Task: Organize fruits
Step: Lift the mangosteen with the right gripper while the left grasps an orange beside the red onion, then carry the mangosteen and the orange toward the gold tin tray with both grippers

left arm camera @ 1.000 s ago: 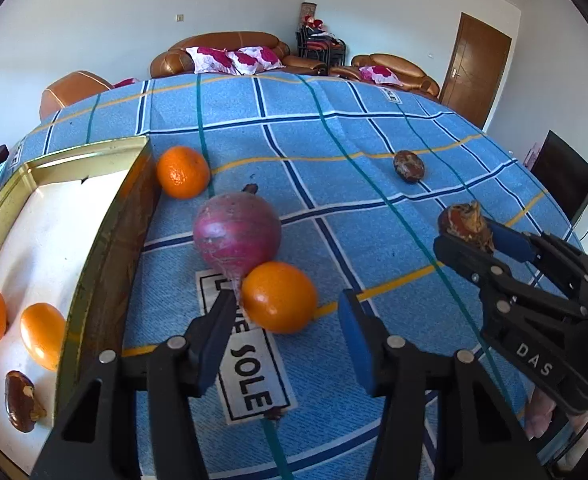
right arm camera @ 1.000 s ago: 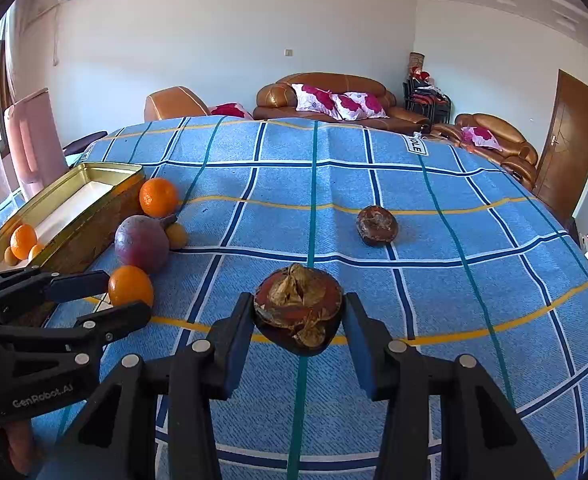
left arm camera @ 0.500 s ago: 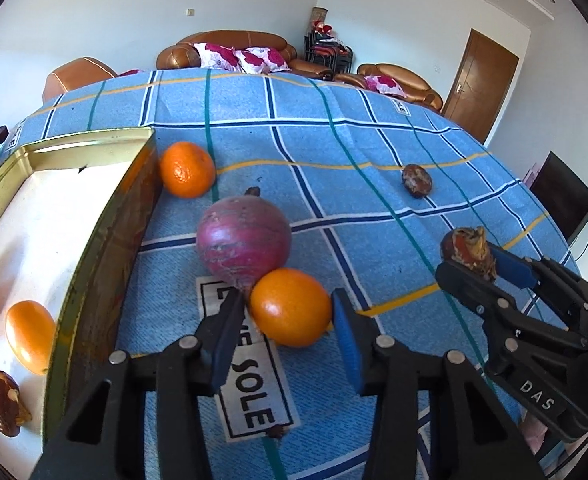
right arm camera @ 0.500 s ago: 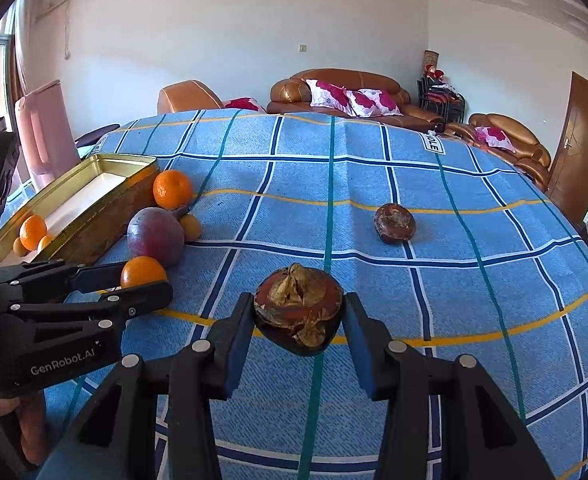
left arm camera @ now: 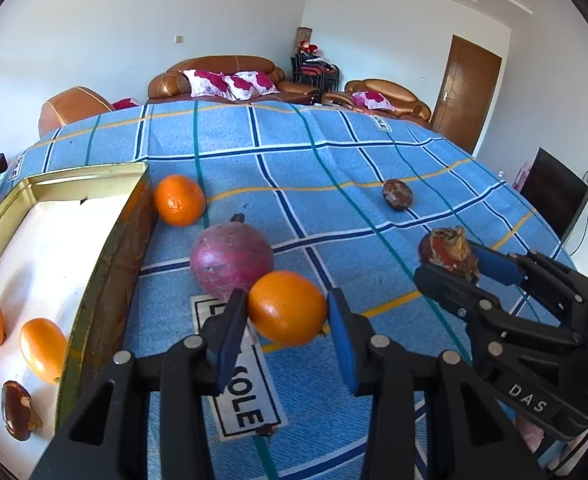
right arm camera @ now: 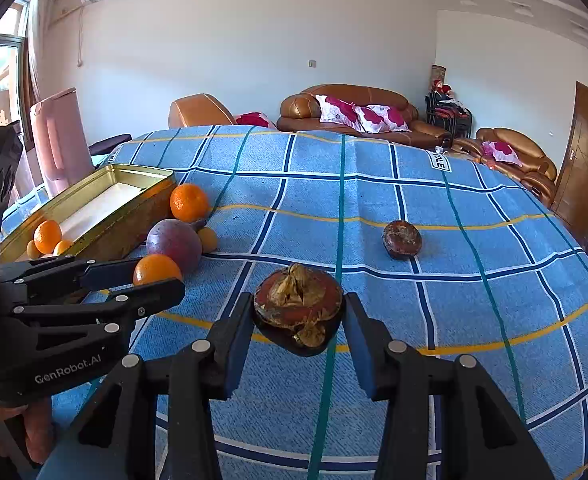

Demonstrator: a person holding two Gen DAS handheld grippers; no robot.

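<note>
My left gripper [left arm camera: 284, 314] is shut on an orange [left arm camera: 287, 307], just in front of a big purple-red fruit [left arm camera: 231, 261]; it also shows in the right wrist view [right arm camera: 134, 278]. My right gripper [right arm camera: 298, 320] is shut on a dried brown-red fruit [right arm camera: 298, 310] and holds it above the blue checked cloth; it shows at the right of the left wrist view [left arm camera: 450, 258]. A gold tin tray [left arm camera: 106, 248] at the left holds two oranges [left arm camera: 42, 344] and a brown fruit [left arm camera: 16, 410].
Another orange [left arm camera: 179, 200] lies beside the tray's far corner. A small yellow fruit [right arm camera: 208, 239] sits behind the purple fruit. A second brown fruit [left arm camera: 397, 195] lies alone on the cloth at mid right. Sofas stand beyond the table's far edge.
My left gripper has moved forward around the orange and closed on it. My right gripper still holds the dried fruit and has shifted slightly.
</note>
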